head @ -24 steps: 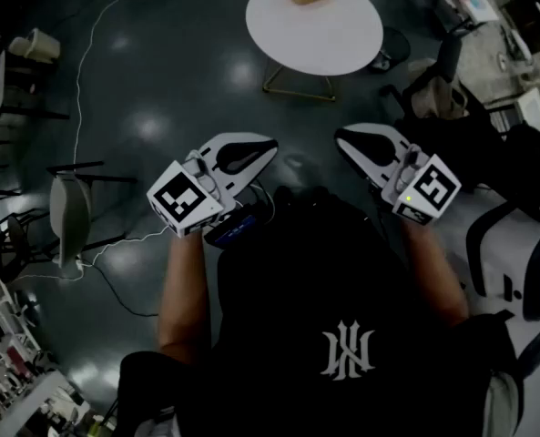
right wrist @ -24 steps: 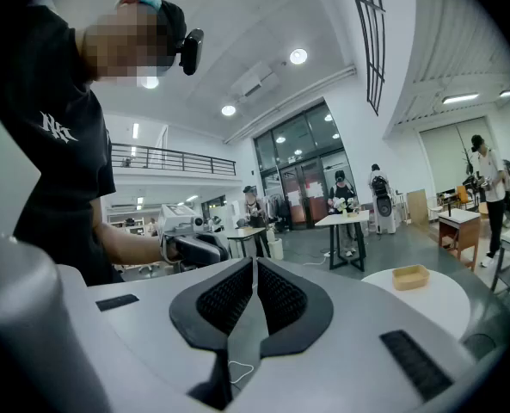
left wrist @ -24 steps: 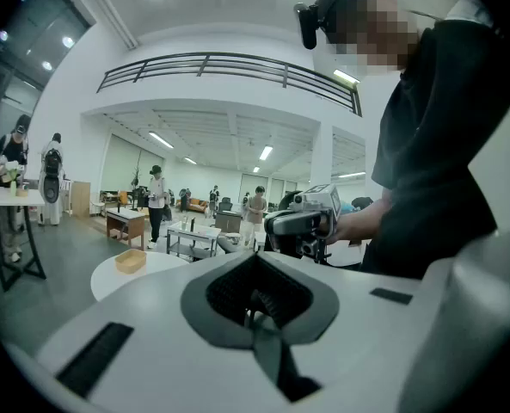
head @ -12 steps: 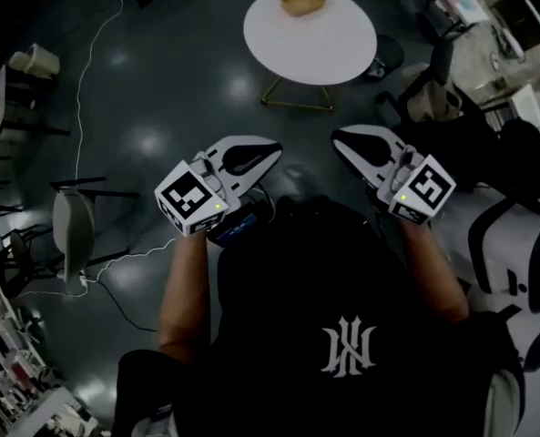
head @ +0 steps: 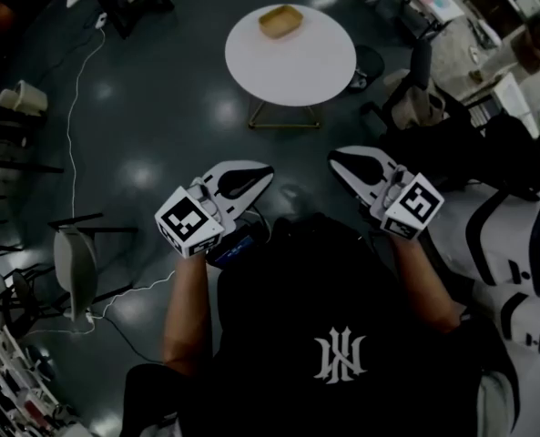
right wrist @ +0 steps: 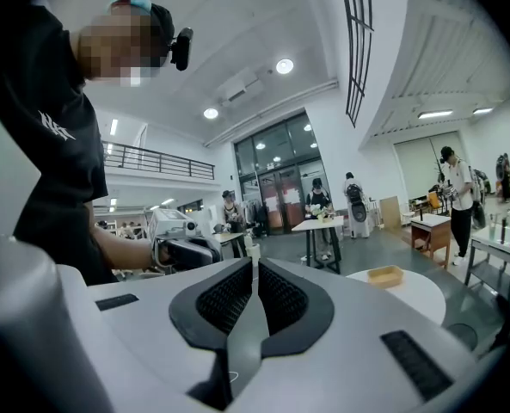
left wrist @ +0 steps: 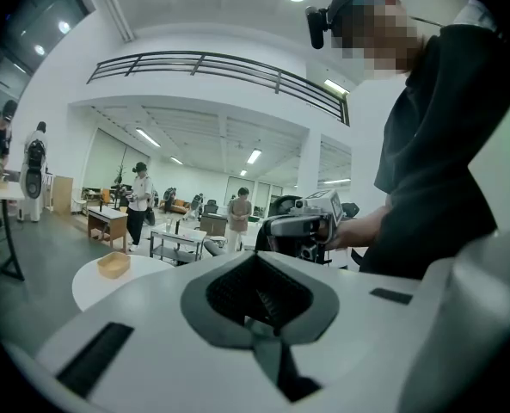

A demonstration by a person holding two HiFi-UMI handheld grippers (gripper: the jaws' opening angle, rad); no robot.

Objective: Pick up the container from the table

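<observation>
Container (head: pixel 280 21), a shallow tan tray, lies well ahead of both sets of jaws. It sits on the far part of a round white tabletop (head: pixel 297 66), with a stretch of dark floor (head: pixel 160 107) between that tabletop and the person (head: pixel 342 335). Nothing else shows on the tabletop.

The left gripper (head: pixel 268 168) and the right gripper (head: pixel 335 157) are carried side by side in front of the person's chest, near each other but apart, both aimed roughly toward the tabletop. Each gripper view shows its jaws pressed together with nothing between them. From the left jaws the container appears ahead and off to the left; from the right jaws, ahead and off to the right.

This looks like a carrying posture for the approach: the jaws are closed because nothing is within reach to grasp. One pair will probably have to open before it meets the container's rim.
</observation>
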